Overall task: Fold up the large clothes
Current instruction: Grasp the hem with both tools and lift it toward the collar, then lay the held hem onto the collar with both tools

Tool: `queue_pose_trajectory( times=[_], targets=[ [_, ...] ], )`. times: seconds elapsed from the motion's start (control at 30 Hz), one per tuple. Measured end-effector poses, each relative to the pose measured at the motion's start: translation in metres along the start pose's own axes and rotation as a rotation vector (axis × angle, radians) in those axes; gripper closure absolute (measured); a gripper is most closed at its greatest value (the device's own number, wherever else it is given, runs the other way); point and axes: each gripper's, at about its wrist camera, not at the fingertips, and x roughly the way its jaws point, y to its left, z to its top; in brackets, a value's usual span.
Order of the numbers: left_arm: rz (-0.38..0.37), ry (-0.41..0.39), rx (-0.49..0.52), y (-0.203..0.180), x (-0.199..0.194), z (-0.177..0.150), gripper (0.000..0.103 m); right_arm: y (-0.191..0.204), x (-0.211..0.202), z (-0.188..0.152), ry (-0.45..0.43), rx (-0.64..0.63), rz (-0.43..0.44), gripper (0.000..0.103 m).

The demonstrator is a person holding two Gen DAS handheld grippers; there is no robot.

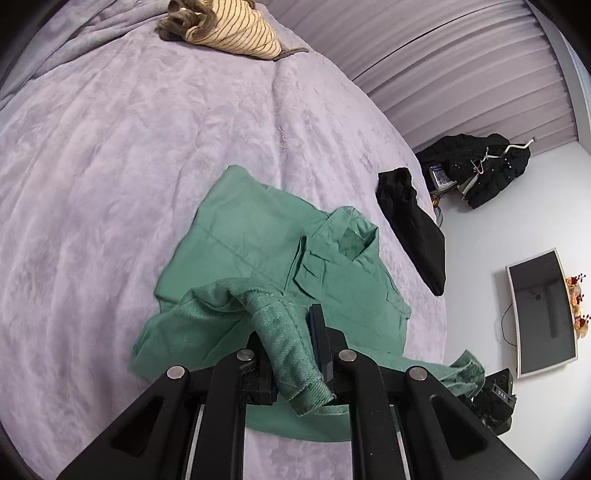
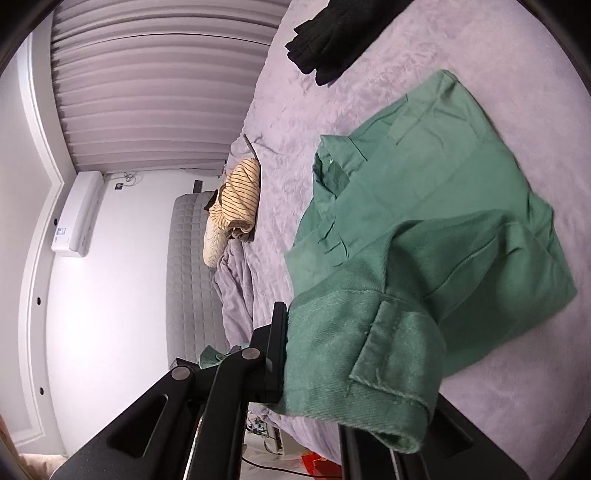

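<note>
A green shirt (image 1: 258,243) lies partly folded on a lilac bedspread (image 1: 110,166). My left gripper (image 1: 291,332) is shut on a rolled edge of the shirt and holds it just above the bed. In the right wrist view the green shirt (image 2: 424,206) lies with its collar at the far left. My right gripper (image 2: 332,325) is shut on a thick hem or cuff of the shirt, which drapes over and hides the right finger.
A black garment (image 1: 413,221) lies at the bed's right edge, also in the right wrist view (image 2: 332,29). A striped yellow garment (image 1: 229,29) is piled at the far end. Beyond the bed are a monitor (image 1: 543,314), dark coats (image 1: 480,166) and curtains (image 2: 155,81).
</note>
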Motion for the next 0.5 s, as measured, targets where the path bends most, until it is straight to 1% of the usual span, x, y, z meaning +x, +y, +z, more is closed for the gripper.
queue_pose_trajectory(
  times=[0.07, 0.17, 0.23, 0.33, 0.5],
  targets=[
    [0.003, 0.006, 0.024, -0.002, 0.013, 0.015, 0.089, 0.004, 0.01, 0.021, -0.009, -0.022, -0.031, 0.096],
    [0.022, 0.038, 0.048, -0.001, 0.037, 0.039, 0.089, 0.002, 0.025, 0.049, -0.024, -0.019, -0.077, 0.096],
    [0.038, 0.057, 0.07, 0.0, 0.055, 0.053, 0.089, -0.005, 0.037, 0.065, -0.027, -0.007, -0.111, 0.096],
    [0.084, 0.089, 0.096, 0.004, 0.087, 0.072, 0.089, -0.015, 0.055, 0.087, -0.027, 0.001, -0.168, 0.096],
    [0.129, 0.134, 0.109, 0.012, 0.138, 0.091, 0.089, -0.043, 0.082, 0.121, -0.03, 0.042, -0.26, 0.096]
  ],
)
